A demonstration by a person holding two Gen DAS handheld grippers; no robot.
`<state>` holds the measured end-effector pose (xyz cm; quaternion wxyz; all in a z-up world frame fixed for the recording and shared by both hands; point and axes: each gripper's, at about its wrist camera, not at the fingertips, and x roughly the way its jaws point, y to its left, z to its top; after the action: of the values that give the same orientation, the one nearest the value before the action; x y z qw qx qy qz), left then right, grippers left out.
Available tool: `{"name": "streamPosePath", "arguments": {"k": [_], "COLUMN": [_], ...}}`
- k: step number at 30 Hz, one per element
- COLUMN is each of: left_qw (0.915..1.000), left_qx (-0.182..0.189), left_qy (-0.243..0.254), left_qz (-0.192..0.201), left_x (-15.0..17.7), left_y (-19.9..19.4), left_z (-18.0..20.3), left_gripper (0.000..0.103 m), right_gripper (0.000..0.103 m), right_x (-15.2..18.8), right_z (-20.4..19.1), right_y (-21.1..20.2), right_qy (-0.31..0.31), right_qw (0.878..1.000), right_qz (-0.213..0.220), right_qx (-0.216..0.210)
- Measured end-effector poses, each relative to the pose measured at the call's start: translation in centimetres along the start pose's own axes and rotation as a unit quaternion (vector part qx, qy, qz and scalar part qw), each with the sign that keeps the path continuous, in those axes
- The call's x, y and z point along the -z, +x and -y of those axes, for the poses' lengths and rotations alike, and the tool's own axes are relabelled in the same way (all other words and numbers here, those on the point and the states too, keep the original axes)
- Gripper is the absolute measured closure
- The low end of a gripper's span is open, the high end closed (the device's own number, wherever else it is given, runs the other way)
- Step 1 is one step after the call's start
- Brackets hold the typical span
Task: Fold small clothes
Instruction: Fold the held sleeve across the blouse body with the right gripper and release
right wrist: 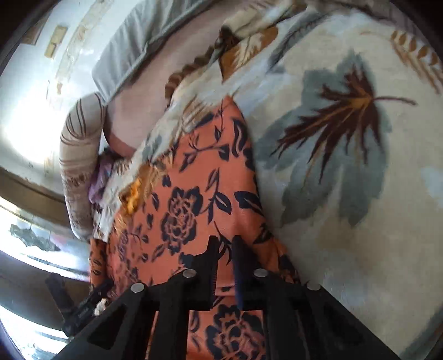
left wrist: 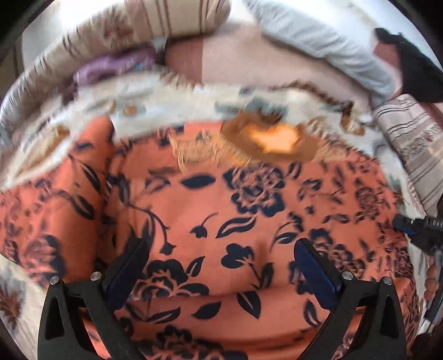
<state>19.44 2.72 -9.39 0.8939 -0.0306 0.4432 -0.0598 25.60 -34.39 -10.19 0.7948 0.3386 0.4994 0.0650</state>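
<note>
Both grippers are over an orange cloth with dark blue flowers [left wrist: 210,210], which lies spread out on a fuzzy cream blanket with big grey and brown leaves [right wrist: 346,166].

From the left wrist camera, the left gripper [left wrist: 221,265] has its two black fingers spread wide apart. The orange cloth fills the space under and between them, but the fingers do not squeeze it. Whether the tips touch the cloth cannot be told. Much of this picture is blurry. At the right edge, over the side of the cloth, a bit of the other black tool [left wrist: 415,229] shows.

From the right wrist camera, the right gripper [right wrist: 224,249] has its fingers pulled close together, with only a thin gap. A raised strip of the orange cloth sits in that gap, so the gripper is pinching the cloth near its right edge, close to where the cloth meets the blanket.

Past the cloth, the blanket bunches up in a wavy ridge. Behind it is a pinkish sheet [left wrist: 249,52]. A striped beige pillow [left wrist: 155,19] lies at the far left, with a small purple cloth [left wrist: 110,66] tucked just beside it. A grey-white pillow [left wrist: 326,47] lies at the far right, and something black [left wrist: 415,74] sits near it.
</note>
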Motion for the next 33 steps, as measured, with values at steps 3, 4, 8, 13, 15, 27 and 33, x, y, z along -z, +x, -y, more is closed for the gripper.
{"name": "streamPosePath", "arguments": {"k": [3, 4, 8, 13, 15, 27, 33], "left_qw": [0.9997, 0.9973, 0.9977, 0.9959, 0.9873, 0.8381, 0.827], "left_qx": [0.006, 0.018, 0.016, 0.062, 0.085, 0.08, 0.084], "left_qy": [-0.001, -0.013, 0.02, -0.037, -0.1, -0.523, -0.541], "left_qz": [-0.024, -0.069, -0.063, 0.053, 0.09, 0.133, 0.129], "left_x": [0.1, 0.3, 0.4, 0.1, 0.8, 7.7, 8.3], "left_y": [1.1, 3.0, 1.8, -6.7, -9.6, -8.9, -6.6], "left_z": [0.2, -0.1, 0.6, -4.1, -8.6, -38.4, -41.4], "left_gripper": [0.0, 0.0, 0.0, 0.0, 0.0, 0.0, 0.008], "right_gripper": [0.083, 0.073, 0.07, 0.028, 0.028, 0.025, 0.022], "right_x": [0.9, 1.2, 1.8, 6.4, 8.9, 13.4, 13.5], "right_z": [-2.3, -2.3, -0.5, -6.6, -7.6, -7.0, -7.6], "right_y": [-1.1, -0.2, 0.7, -2.9, -3.1, 0.1, 0.3], "right_qy": [-0.046, -0.058, -0.008, -0.15, -0.175, -0.219, -0.227], "right_qw": [0.998, 0.998, 1.0, 0.984, 0.98, 0.973, 0.971], "right_qz": [0.019, -0.001, -0.005, 0.075, 0.082, 0.04, 0.039], "right_qx": [-0.029, -0.025, -0.001, 0.052, 0.051, 0.062, 0.067]}}
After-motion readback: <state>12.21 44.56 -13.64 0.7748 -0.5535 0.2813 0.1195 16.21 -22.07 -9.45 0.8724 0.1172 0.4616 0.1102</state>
